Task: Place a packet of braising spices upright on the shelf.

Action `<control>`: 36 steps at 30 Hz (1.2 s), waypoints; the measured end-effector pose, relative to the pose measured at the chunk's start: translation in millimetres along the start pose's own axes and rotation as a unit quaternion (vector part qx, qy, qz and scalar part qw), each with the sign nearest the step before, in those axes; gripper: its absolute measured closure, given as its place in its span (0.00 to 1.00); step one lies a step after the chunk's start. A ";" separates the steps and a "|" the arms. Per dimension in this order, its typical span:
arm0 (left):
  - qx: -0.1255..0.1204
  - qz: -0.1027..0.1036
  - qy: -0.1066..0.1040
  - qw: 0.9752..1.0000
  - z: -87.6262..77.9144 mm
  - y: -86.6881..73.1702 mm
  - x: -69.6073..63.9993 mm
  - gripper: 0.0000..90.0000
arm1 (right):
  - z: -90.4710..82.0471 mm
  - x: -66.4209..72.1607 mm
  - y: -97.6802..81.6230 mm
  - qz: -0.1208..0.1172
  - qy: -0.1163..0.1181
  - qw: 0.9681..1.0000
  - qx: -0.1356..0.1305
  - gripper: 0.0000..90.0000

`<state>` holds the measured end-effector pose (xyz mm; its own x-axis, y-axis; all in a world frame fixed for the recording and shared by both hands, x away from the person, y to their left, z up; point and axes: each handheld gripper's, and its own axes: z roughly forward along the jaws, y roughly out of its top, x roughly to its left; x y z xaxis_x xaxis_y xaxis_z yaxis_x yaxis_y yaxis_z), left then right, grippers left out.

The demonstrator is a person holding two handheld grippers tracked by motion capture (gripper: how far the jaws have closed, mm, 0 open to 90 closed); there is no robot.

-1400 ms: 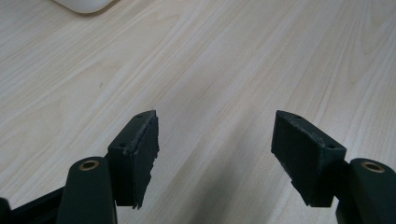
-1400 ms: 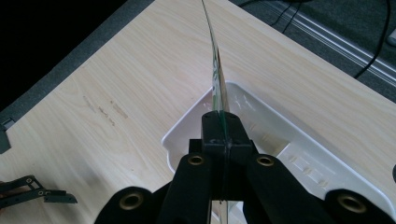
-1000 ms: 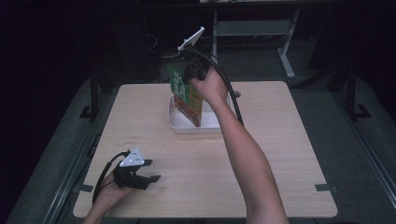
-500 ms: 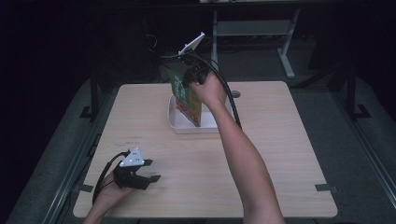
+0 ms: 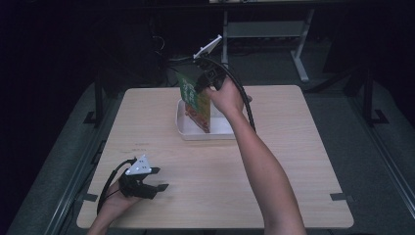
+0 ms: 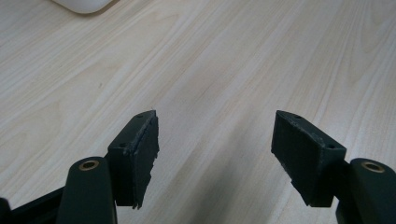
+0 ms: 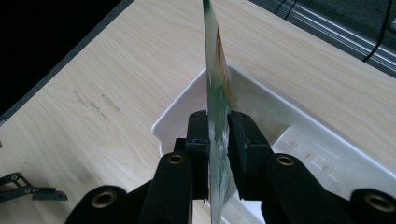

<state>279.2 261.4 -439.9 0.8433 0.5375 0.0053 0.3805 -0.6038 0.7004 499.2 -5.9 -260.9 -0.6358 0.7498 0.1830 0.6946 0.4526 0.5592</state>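
A flat green packet [image 5: 195, 100] with a red lower edge stands upright, its bottom in a white tray [image 5: 195, 135] at the table's far middle. My right gripper [image 5: 200, 88] has it by the upper part. In the right gripper view the packet [image 7: 215, 70] runs edge-on between the jaws, both pads against its faces. These jaws have just been opening, and the packet is still between them. My left gripper [image 5: 160, 178] rests low at the near left of the table. Its jaws [image 6: 215, 140] stand wide apart over bare wood.
The tray [image 7: 303, 119] holds nothing but the packet's foot. Light wood spreads out around it, with the table's edges and dark floor beyond. A corner of the tray [image 6: 79, 4] lies ahead of the left gripper. Metal frames stand behind the table.
The right hand with the packet has sunk a little toward the tray. The left gripper has not moved.
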 end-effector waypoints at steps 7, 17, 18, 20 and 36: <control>0.002 0.000 -0.001 1.000 1.6 0.5 -1.0 0.35 | -8.7 -5.0 -17.3 -0.007 0.001 1.000 -0.006 0.85; 0.004 0.000 0.000 1.000 1.9 0.3 -1.0 0.35 | -6.2 -5.7 -27.7 -0.016 0.006 1.000 -0.010 0.99; 0.003 0.001 0.000 1.000 1.8 0.2 -0.9 0.35 | -5.9 -5.5 -27.7 -0.017 0.006 1.000 -0.010 0.99; 0.003 0.000 -0.001 1.000 1.7 0.2 -0.9 0.35 | -5.4 -4.5 -27.2 -0.015 0.006 1.000 -0.011 0.99; 0.003 0.001 0.000 1.000 2.2 0.2 -0.9 0.35 | -7.7 -9.3 -31.9 -0.007 0.010 1.000 -0.021 0.88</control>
<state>279.4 259.6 -441.3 0.8440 0.5363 0.0060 0.3817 -0.6086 0.6956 480.4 -31.1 -274.2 -0.6524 0.7334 0.1913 0.6711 0.4417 0.5954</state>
